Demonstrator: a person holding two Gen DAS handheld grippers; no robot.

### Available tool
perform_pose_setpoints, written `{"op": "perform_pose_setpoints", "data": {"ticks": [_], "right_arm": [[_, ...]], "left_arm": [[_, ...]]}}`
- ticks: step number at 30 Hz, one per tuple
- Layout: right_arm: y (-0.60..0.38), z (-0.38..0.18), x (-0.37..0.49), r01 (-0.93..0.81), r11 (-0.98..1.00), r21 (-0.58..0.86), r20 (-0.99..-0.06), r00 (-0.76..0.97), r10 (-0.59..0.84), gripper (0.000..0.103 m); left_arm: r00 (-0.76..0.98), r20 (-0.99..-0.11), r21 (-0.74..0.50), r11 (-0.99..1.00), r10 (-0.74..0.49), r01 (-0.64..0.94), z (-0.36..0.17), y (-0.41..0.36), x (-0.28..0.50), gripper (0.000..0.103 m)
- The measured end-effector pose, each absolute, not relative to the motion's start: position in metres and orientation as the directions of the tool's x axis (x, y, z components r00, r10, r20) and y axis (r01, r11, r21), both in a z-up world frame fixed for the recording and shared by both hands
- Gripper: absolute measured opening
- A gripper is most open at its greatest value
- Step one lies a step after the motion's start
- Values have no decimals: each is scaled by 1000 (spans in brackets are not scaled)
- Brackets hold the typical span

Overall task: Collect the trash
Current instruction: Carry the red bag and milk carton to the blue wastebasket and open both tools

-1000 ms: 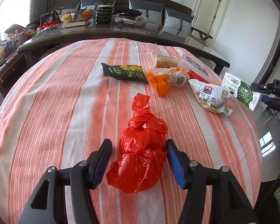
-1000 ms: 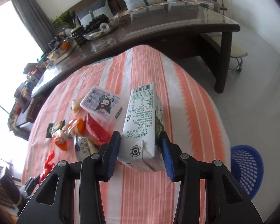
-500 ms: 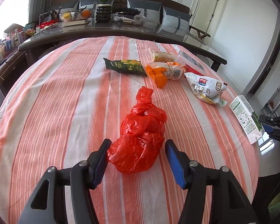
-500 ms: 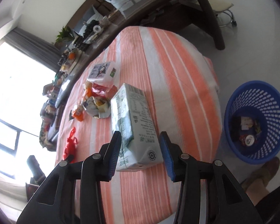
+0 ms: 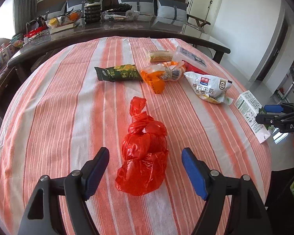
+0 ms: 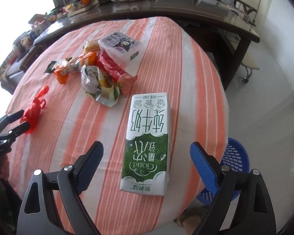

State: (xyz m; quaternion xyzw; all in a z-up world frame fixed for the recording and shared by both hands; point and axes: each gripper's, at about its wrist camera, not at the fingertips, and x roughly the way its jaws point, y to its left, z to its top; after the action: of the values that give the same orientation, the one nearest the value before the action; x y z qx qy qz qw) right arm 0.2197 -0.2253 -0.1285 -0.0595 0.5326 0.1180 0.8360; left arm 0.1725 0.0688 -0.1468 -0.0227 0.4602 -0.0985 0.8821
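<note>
- The step in hand looks like a fresh grasp on two pieces of trash at once, each to be carried to the blue basket (image 6: 236,156) that stands on the floor past the worktop's (image 5: 54,105) edge, at about 4 o'clock in the right wrist view.
- The left tongs (image 5: 145,168) stand apart; their jaws have just been opening, and the red bag (image 5: 145,154) lies between them on the striped cloth with a clear gap on each side, no pad pressing it.
- To do this well, I would close the left tongs on the bag's fuller lower bulge rather than on the thin knotted neck that points to 12 o'clock: the film looks slippery and the neck would likely slide out.
- The right tongs (image 6: 147,160) are also apart, their jaws having just been opening; the milk carton (image 6: 147,143) lies flat on the worktop between them, printed face up, long axis running from 12 to 6 o'clock, touching neither pad.
- The carton sits near the worktop's rim, so a careless nudge could push it over the edge. Gripping across its narrow sides around mid-length, then lifting before swinging toward the basket, seems the safer course.
- The remaining wrappers, among them a white snack bag (image 5: 209,90) and a green wrapper (image 5: 117,74), lie well apart from both tongs, at 12 to 1 o'clock of the red bag in the left wrist view.
</note>
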Motion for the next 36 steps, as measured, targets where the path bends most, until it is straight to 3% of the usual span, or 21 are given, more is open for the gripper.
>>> {"op": "perform_pose_setpoints", "data": {"ticks": [2,3,4,5,6,11,18,27,36], "right_arm": [[-220,-136,226,-265,964,-7,-917,386,99,90],[-218,-139,228,-270,963,-16,-921,378,90,88],[-217,-142,230,-277,961,-23,-926,369,84,80],[-218,-144,231,-280,960,-21,-927,364,86,73],[-220,-143,231,-277,961,-6,-924,369,101,53],[-235,-121,216,-278,958,63,-884,431,183,53],[-286,-101,198,-235,960,155,-832,492,255,52],[-399,-108,183,-46,989,141,-835,530,144,53],[-486,-148,184,108,982,154,-853,516,77,53]], "left_arm": [[555,-812,-112,982,-178,151,-149,67,173,76],[557,-812,-104,983,-172,153,-149,66,172,67],[555,-814,-98,982,-171,160,-149,65,171,41],[549,-819,-92,982,-168,164,-150,63,171,42],[555,-815,-90,983,-166,162,-149,63,170,42],[565,-793,-140,971,-227,194,-136,48,161,41],[524,-764,-216,914,-377,343,-114,-33,156,41],[389,-749,-302,799,-536,520,-110,-183,168,41],[304,-760,-305,728,-574,613,-134,-303,184,41]]}}
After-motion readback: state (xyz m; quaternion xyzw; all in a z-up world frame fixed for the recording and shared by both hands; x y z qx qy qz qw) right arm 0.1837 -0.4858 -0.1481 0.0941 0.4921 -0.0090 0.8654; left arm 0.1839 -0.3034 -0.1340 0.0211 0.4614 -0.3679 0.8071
